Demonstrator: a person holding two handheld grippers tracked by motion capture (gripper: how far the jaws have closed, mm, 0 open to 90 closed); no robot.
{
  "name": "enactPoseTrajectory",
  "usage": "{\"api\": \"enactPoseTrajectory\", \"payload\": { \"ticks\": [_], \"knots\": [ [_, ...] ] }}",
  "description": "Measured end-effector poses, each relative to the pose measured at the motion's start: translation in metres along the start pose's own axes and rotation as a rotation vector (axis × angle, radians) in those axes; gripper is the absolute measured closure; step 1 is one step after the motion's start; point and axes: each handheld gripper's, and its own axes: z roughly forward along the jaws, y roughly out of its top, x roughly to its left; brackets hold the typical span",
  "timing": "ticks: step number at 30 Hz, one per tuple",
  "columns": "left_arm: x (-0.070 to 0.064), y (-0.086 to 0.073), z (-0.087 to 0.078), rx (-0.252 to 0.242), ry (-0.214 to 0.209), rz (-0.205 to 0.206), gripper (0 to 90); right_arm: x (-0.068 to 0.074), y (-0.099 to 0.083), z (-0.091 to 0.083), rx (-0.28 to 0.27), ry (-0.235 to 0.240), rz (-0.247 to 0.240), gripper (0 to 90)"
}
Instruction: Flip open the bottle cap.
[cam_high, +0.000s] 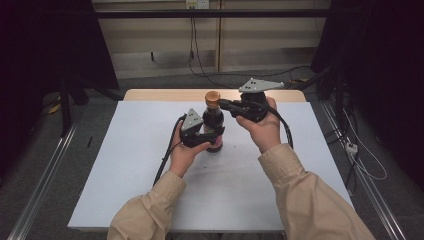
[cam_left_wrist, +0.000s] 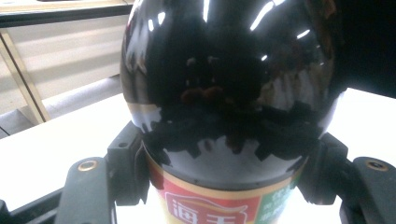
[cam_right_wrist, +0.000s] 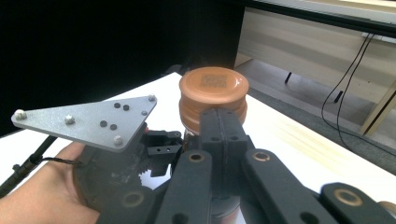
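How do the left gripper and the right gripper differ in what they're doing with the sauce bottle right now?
The left gripper sits low, its jaws spread around the dark body of the sauce bottle; the right gripper sits higher, near the neck under the brown cap. In the right gripper view its jaws look pressed together in front of the cap. Both carry a grey three-cornered plate.

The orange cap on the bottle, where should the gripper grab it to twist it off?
Grip the orange cap around its round side wall, coming level from the side. The bottle stands upright, clamped by the left gripper, so the right gripper probably turns it best there.
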Motion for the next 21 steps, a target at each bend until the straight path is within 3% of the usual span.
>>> {"api": "enactPoseTrajectory", "payload": {
  "ticks": [12, 17, 19, 20, 21],
  "knots": [
    [0.001, -0.003, 0.000, -0.021, -0.005, -0.023, 32.2, 0.000, 0.004, 0.002, 0.013, -0.009, -0.034, 90.0],
    [0.002, -0.004, 0.000, -0.030, -0.005, -0.015, 32.3, -0.002, 0.004, 0.002, 0.004, -0.018, -0.022, 90.0],
    [-0.002, -0.003, 0.000, -0.020, 0.000, 0.018, 32.3, -0.004, 0.010, -0.004, -0.105, -0.006, 0.020, 90.0],
    [-0.005, -0.003, 0.001, -0.022, 0.007, 0.029, 32.2, -0.003, 0.019, -0.008, -0.113, -0.016, -0.006, 90.0],
    [-0.006, -0.002, 0.002, -0.021, 0.018, 0.028, 32.0, 0.001, 0.026, -0.009, -0.083, -0.044, -0.065, 90.0]
  ]
}}
